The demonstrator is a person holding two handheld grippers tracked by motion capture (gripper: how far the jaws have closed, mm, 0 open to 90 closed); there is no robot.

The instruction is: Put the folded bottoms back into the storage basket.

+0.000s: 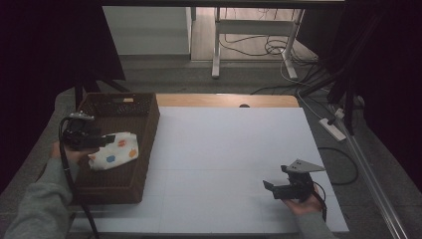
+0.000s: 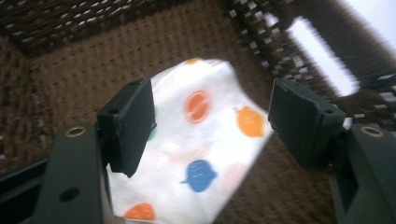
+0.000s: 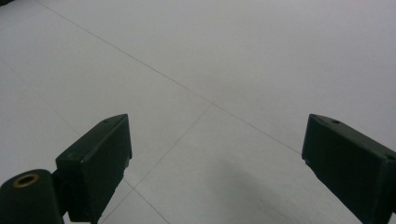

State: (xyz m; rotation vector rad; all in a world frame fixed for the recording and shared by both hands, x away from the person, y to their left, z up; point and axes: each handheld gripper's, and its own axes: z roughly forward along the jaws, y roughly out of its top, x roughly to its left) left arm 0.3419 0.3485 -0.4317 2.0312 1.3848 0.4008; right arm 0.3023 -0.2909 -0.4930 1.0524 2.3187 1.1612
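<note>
Fruit-print cloth [image 1: 114, 151] already lies in the wicker basket [image 1: 144, 149] at frame left, both grippers' fingers spread, nothing left on the bench [image 1: 229, 149].

My sleeves: grey knit. Left black boxy claw [image 1: 106, 140] trails a thick black cable; right black claw [image 1: 273, 185] carries a grey three-cornered plate; brass-ringed holes.

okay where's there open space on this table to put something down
The white tabletop is bare from the brown woven basket across to the right gripper, and up to its far edge. The basket is the crowded part: a white cloth with coloured spots lies inside, with the left gripper over it.
</note>
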